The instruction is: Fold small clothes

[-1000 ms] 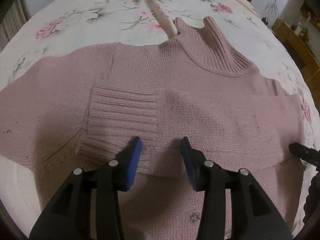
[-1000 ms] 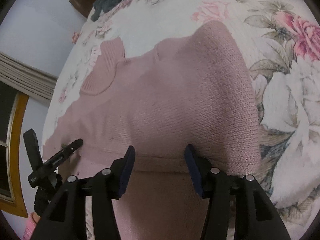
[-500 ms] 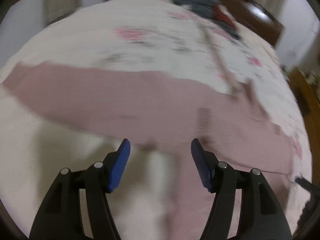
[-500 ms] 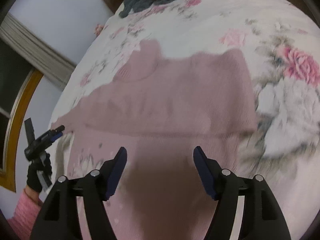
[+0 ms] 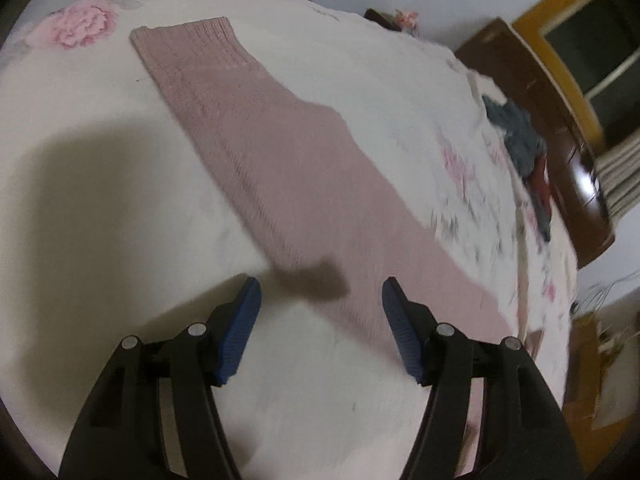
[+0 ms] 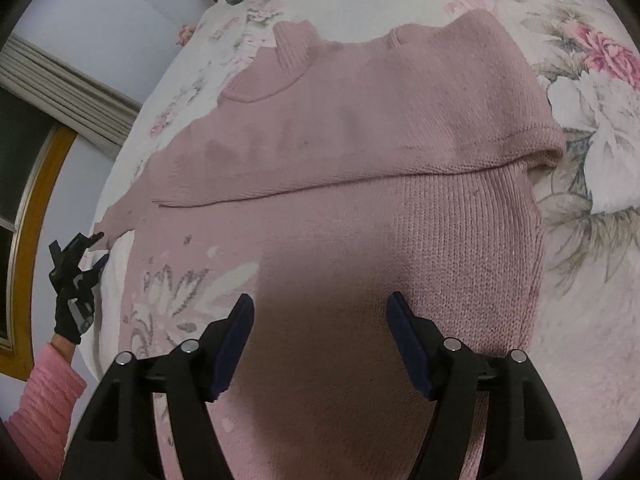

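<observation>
My left tool (image 5: 320, 320) and right tool (image 6: 320, 332) both hung wide open, holding nothing. The pink sweater (image 6: 360, 140) lay on the bed (image 6: 592, 320), one sleeve (image 5: 256, 136) stretched out — grab it carelessly and the folded sleeve could drag loose.

Sweater (image 6: 400, 128): matt pink knit, ribbed at cuff (image 5: 192, 40). Bedsheet (image 6: 592, 240): soft floral cloth. Headboard (image 5: 560, 128): glossy dark wood. Gripper pads (image 5: 240, 328): blue, ridged; arms matt blk plastic w/ metal pins.
</observation>
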`<control>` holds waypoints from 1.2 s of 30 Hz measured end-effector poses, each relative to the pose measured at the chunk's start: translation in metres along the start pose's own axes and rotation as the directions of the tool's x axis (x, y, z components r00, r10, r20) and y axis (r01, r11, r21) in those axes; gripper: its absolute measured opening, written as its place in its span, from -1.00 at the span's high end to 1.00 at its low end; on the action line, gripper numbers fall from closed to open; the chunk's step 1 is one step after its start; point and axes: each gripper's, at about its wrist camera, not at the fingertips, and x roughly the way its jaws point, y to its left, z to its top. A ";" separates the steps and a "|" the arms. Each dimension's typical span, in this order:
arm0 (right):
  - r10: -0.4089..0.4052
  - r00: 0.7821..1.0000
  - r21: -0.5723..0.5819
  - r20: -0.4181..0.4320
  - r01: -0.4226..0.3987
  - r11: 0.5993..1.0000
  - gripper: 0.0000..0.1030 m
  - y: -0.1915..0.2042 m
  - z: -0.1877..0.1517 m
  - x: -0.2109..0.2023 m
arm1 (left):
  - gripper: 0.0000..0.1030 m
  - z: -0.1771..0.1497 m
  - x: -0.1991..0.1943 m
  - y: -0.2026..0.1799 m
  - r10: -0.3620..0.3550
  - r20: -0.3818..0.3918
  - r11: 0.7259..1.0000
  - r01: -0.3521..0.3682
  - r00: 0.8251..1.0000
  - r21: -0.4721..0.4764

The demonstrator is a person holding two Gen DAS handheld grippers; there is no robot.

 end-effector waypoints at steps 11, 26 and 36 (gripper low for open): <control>-0.041 0.999 -0.033 0.007 0.042 0.999 -0.44 0.003 -0.001 0.011 | 0.18 0.030 0.016 0.005 -0.052 0.031 0.998 0.053 0.998 -0.040; -0.028 1.000 -0.025 0.015 0.028 0.999 -0.44 0.001 -0.002 0.012 | 0.85 0.008 -0.045 -0.077 -0.256 0.092 0.953 0.236 0.962 0.190; -0.011 1.000 -0.015 0.019 0.012 1.000 -0.43 -0.001 -0.002 0.011 | 0.85 -0.074 -0.058 -0.179 -0.377 -0.013 0.846 0.350 0.926 0.402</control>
